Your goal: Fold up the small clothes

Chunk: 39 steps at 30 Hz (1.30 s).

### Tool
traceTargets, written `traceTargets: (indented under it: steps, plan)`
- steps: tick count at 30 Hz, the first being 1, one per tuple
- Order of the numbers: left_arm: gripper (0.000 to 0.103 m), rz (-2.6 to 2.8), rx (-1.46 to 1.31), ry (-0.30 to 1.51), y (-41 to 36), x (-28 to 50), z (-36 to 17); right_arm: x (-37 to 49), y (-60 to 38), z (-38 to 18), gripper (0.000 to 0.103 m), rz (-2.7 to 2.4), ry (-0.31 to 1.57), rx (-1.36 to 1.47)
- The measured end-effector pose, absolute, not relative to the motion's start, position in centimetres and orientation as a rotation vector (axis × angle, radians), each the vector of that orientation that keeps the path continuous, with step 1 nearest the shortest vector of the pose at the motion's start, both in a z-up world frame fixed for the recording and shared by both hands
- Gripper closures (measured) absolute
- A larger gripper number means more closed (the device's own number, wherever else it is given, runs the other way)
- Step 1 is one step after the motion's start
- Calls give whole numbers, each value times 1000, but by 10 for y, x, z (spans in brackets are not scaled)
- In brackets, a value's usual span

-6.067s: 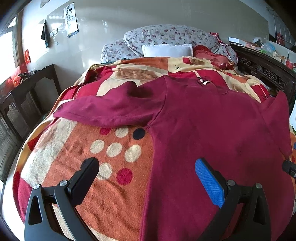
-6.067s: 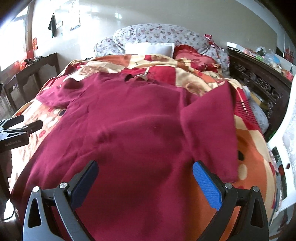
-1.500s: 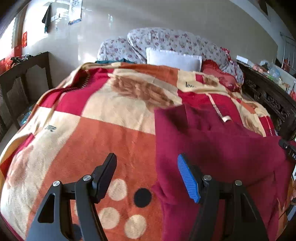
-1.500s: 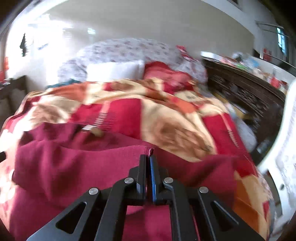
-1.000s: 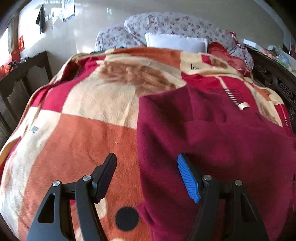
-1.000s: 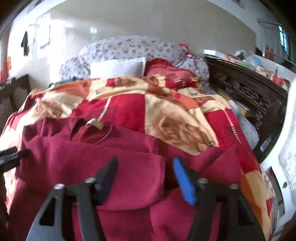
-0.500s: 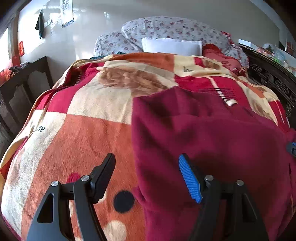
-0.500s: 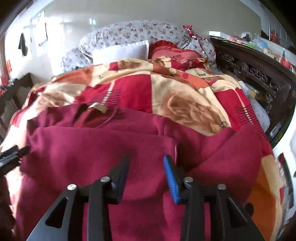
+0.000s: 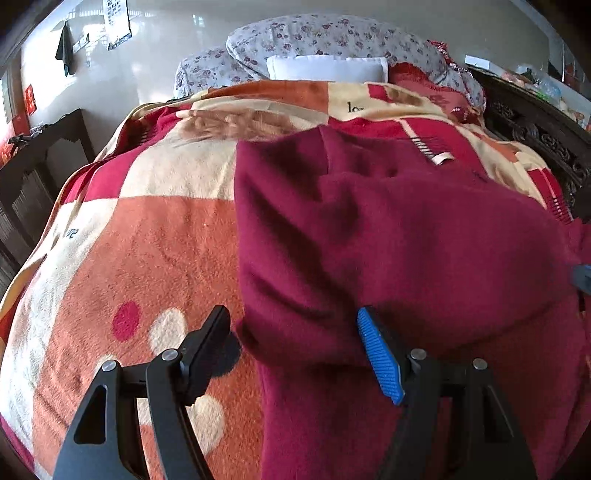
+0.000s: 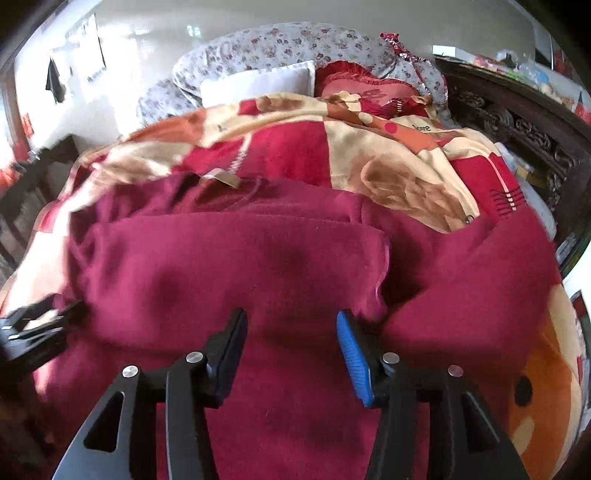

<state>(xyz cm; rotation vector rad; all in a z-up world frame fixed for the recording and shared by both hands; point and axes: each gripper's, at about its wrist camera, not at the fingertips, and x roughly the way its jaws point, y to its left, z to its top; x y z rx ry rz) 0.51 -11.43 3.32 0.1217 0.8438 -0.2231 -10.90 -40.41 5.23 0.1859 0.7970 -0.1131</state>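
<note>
A maroon sweater lies on the patterned blanket, its left sleeve folded across the body; it also fills the right wrist view. A beige neck label shows at the far collar. My left gripper is open and empty, straddling the sweater's left folded edge. My right gripper is open and empty over the sweater's lower middle, just before the folded sleeve's end. The right sleeve lies bunched at the right. The left gripper shows at the left edge of the right wrist view.
White pillow and floral pillows lie at the bed's head, a red cushion beside them. A dark carved wooden frame runs along the right. Dark wooden furniture stands at the left.
My right gripper let go of the folded sleeve and opened wider. Both grippers pulled back toward the near end of the sweater. The sleeve stays folded across the body.
</note>
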Motion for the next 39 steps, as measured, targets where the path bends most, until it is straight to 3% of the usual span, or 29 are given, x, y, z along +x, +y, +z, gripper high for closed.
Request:
traceTargets:
  steps: [3, 4, 11, 20, 22, 23, 24, 25, 29, 35, 39]
  plan:
    - [32, -251, 112, 824, -116, -6, 43, -167, -421, 78, 18, -169, 705, 188]
    - [32, -263, 112, 816, -117, -11, 47, -179, -426, 81, 17, -192, 695, 183]
    - [32, -331, 113, 798, -139, -30, 62, -255, -493, 50, 16, -399, 796, 251]
    - [32, -359, 148, 782, -155, -47, 74, -254, -519, 4, 16, -366, 823, 466]
    - [32, -354, 147, 785, -154, -47, 75, -252, -523, -6, 24, -341, 800, 524]
    - [32, -351, 148, 788, -154, -46, 74, -252, -524, -7, 46, -338, 774, 528]
    - [32, -348, 150, 790, -154, -46, 74, -252, -525, -7, 77, -328, 762, 526]
    - [32, -345, 152, 793, -153, -45, 74, -251, -526, -6, 89, -314, 755, 530]
    - [32, -347, 133, 790, -147, -43, 77, -263, -525, 30, 95, -295, 648, 496]
    - [32, -352, 57, 776, -131, -36, 89, -274, -492, 143, 94, -176, 406, 372]
    - [32, -351, 13, 764, -115, -32, 96, -244, -447, 198, 94, -18, 346, 290]
